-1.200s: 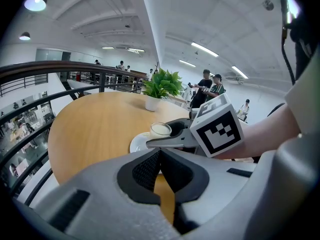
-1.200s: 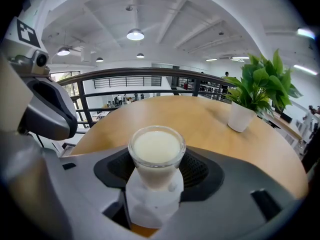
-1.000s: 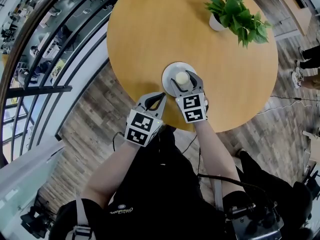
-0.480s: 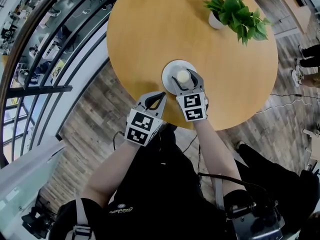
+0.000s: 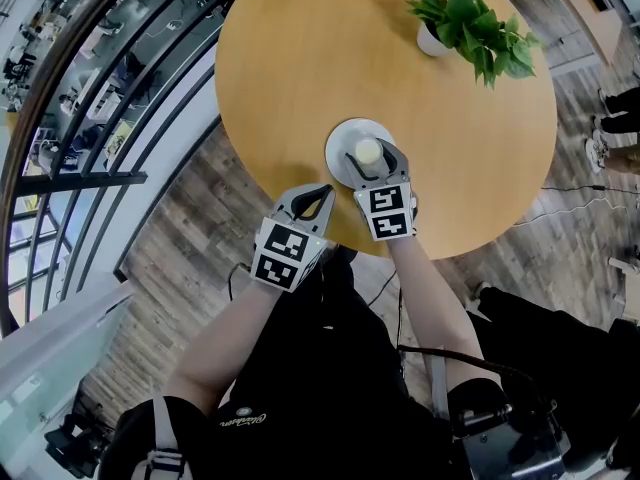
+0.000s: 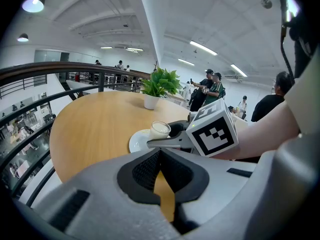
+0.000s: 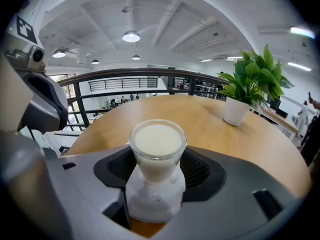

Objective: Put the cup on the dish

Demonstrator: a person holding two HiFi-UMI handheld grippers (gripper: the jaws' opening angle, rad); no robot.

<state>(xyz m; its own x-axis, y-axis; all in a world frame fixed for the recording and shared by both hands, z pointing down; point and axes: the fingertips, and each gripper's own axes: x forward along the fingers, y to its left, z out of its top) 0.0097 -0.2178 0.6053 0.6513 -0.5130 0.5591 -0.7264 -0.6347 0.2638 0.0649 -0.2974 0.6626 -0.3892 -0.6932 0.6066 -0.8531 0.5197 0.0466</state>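
Note:
A small glass cup [image 5: 367, 152] of milky white liquid stands upright on a white dish [image 5: 345, 138] near the front edge of the round wooden table [image 5: 300, 58]. My right gripper [image 5: 373, 163] has a finger on each side of the cup and is shut on it. The right gripper view has the cup [image 7: 157, 151] held between the dark pads, with the white dish [image 7: 155, 204] under it. My left gripper [image 5: 322, 190] is shut and empty, just left of the right one at the table's rim. From the left gripper view the cup [image 6: 160, 130] rests on the dish [image 6: 138, 141].
A potted green plant [image 5: 470, 23] in a white pot stands at the table's far right. A dark railing [image 5: 110, 108] curves round the table's left side above a lower floor. Several people [image 6: 210, 86] stand beyond the table.

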